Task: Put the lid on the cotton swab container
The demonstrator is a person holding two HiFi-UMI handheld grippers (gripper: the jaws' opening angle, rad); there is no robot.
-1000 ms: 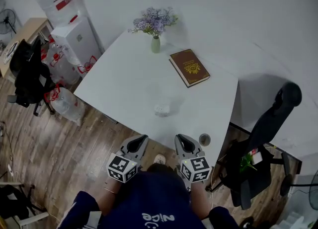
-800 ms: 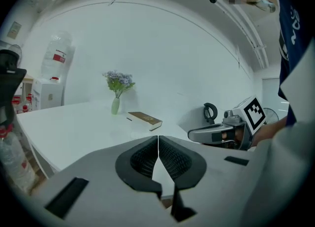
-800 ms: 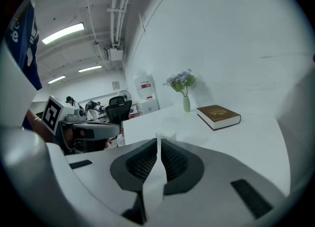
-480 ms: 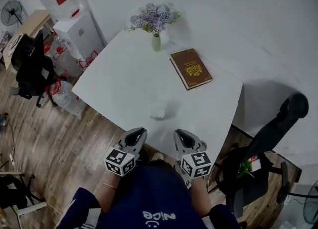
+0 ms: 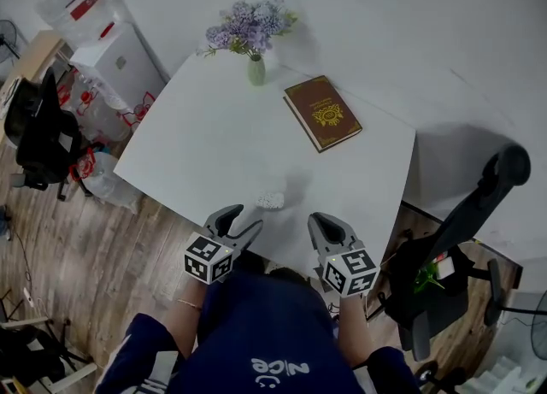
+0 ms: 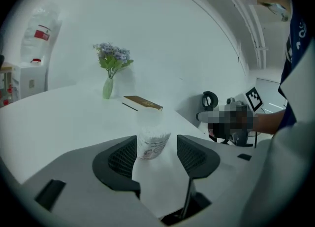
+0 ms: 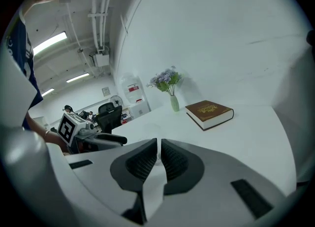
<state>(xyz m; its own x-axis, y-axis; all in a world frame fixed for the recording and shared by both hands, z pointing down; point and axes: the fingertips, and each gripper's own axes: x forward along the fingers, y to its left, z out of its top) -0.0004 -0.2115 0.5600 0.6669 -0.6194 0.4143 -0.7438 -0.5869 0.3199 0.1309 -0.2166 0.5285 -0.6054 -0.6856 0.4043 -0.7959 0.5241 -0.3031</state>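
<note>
Opening now, the left gripper [image 5: 242,220] has come forward; the cotton swab container [image 5: 271,201] stands on the table [image 5: 214,144] between its widening fingers, untouched. A grasp looks near. The right gripper [image 5: 325,226] fingers are narrow, with no lid seen between them.

surface [image 5: 197,144]: white, smooth, matt, with no grain or seam that I can see.
cotton swab container [image 6: 151,140]: clear smooth plastic, faint print on its wall.
book [image 5: 321,112]: brown hard cover with a low sheen and a gold stamped ornament.
vase [image 5: 256,71]: pale green, smooth, slightly glossy; I cannot tell glass from ceramic.
floor [image 5: 77,247]: brown wood planks, the grain showing.
my right gripper [image 7: 158,159]: grey matt plastic shell; pads [image 7: 141,164] black and finely ribbed.
its cube [image 5: 349,271]: matt black-on-white printed faces.
my shirt [image 5: 273,341]: navy cloth, white print.
</note>
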